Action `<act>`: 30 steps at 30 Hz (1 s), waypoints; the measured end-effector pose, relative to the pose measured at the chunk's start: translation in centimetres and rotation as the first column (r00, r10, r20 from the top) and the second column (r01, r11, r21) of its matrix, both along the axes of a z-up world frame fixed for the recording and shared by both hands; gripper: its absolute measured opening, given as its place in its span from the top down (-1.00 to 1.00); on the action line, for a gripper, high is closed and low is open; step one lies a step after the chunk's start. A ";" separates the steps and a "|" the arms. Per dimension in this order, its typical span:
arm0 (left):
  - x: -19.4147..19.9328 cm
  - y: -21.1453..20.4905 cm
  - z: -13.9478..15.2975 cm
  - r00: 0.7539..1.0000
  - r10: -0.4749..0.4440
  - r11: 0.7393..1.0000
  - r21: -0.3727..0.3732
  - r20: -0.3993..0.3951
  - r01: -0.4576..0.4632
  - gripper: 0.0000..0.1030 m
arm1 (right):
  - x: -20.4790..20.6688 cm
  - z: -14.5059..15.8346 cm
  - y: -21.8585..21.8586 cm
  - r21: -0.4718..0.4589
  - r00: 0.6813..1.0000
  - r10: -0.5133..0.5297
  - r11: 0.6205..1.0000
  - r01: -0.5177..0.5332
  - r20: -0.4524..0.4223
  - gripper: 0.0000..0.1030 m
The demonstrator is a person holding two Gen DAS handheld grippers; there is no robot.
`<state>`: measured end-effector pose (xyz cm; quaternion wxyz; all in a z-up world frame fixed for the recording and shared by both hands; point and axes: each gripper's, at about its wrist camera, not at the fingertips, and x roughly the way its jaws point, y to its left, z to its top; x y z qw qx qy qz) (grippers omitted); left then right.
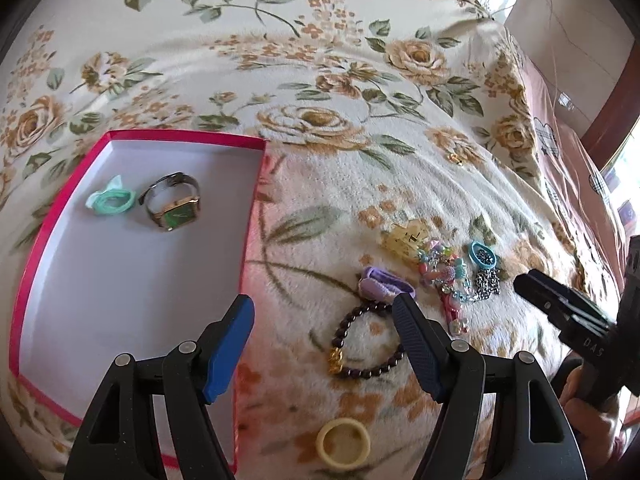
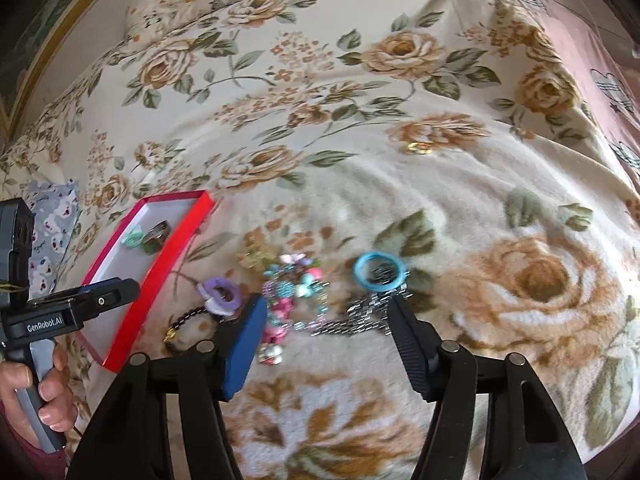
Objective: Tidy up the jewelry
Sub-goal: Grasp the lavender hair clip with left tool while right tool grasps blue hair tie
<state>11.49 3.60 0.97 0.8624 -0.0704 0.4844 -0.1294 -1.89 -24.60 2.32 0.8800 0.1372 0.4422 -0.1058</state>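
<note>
The left gripper (image 1: 324, 340) is hanging open and empty over the blanket (image 1: 320, 80), a dark bead bracelet (image 1: 366, 344) lying between its jaws and a cream ring (image 1: 343, 442) nearer the blanket's near edge. The right gripper (image 2: 326, 334) is also gaping empty, above a colourful bead tangle (image 2: 294, 288) and silver chain (image 2: 356, 314), a blue ring (image 2: 379, 272) just beyond. The red box (image 1: 132, 280) is sitting leftward, holding a watch (image 1: 172, 206) and mint band (image 1: 110, 200).
</note>
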 end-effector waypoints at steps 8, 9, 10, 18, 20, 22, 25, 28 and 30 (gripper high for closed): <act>3.0 -2.9 -2.2 0.998 -0.049 0.998 0.026 -0.042 0.050 -0.28 | 1.6 -0.9 -2.4 -0.015 0.998 -0.048 0.999 0.048 -0.046 0.14; 3.2 -3.2 -2.5 0.997 -0.055 0.998 0.026 -0.045 0.057 -0.23 | 1.9 -1.3 -2.8 -0.015 0.997 -0.054 0.998 0.054 -0.063 0.26; 3.6 -3.6 -2.8 0.996 -0.068 0.997 0.028 -0.052 0.069 -0.19 | 2.2 -1.8 -3.2 -0.015 0.995 -0.061 0.998 0.060 -0.082 0.33; 5.9 -6.1 -5.5 0.987 -0.133 0.990 0.041 -0.085 0.137 0.28 | 3.6 -4.4 -4.8 0.004 0.985 -0.095 0.995 0.096 -0.141 0.57; 6.1 -6.5 -5.7 0.985 -0.154 0.987 0.040 -0.082 0.158 0.49 | 3.7 -4.6 -4.8 0.002 0.985 -0.095 0.995 0.097 -0.144 0.77; 6.1 -6.7 -5.6 0.983 -0.169 0.984 0.041 -0.067 0.171 0.65 | 3.7 -4.5 -4.7 -0.016 0.985 -0.097 0.995 0.096 -0.141 0.90; 5.8 -6.1 -5.4 0.983 -0.174 0.984 0.016 -0.050 0.175 0.88 | 3.5 -4.0 -4.6 -0.016 0.989 -0.093 0.996 0.092 -0.117 0.91; 5.3 -4.9 -4.8 0.986 -0.162 0.987 -0.018 -0.034 0.161 0.89 | 3.2 -3.0 -4.2 -0.006 0.993 -0.081 0.997 0.081 -0.082 0.91; 4.8 -4.2 -4.2 0.988 -0.152 0.988 -0.026 -0.017 0.152 0.90 | 3.1 -2.2 -3.7 0.013 0.997 -0.062 0.998 0.062 -0.052 0.95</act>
